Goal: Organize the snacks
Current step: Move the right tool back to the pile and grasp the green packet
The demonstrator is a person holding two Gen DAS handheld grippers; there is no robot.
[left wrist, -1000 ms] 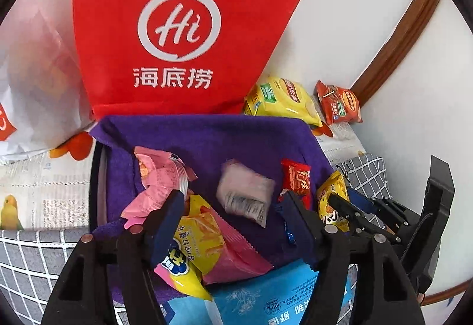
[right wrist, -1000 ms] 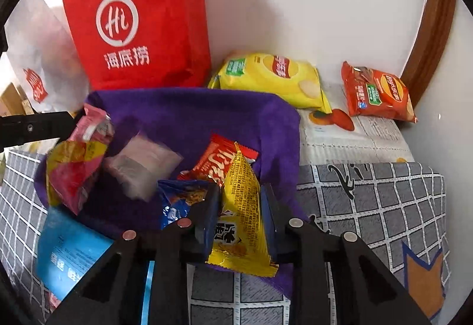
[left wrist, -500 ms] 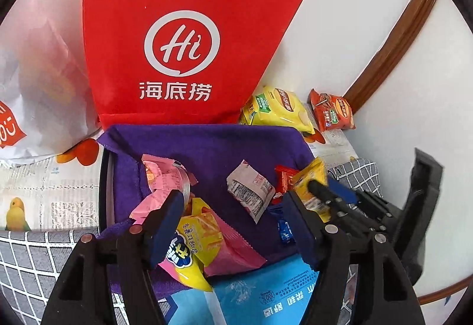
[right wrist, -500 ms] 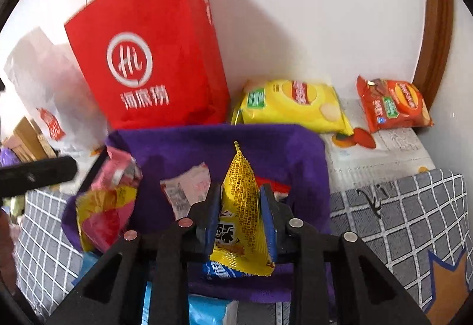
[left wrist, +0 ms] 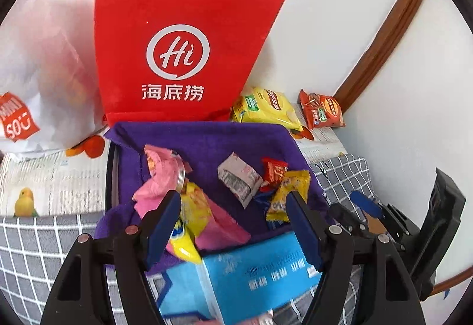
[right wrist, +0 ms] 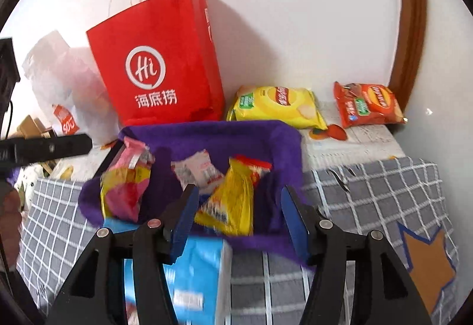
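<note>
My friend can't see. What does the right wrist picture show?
The right hand-held gripper has just opened, and a yellow snack packet lies in a purple-lined tray among other snacks. Behind stand a red paper bag and two chip bags.

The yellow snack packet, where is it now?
In the right wrist view the yellow packet lies in the purple-lined basket, just beyond the open right gripper, beside the white packet.

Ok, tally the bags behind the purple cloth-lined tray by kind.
Crisp bags, lying flat: 2, the yellow foil crisp bag and the red foil crisp bag
Paper carrier bags, standing: 1, the red paper carrier bag with white cord handles
Plastic carrier bags: 1, the white translucent plastic bag
Total: 4
</note>
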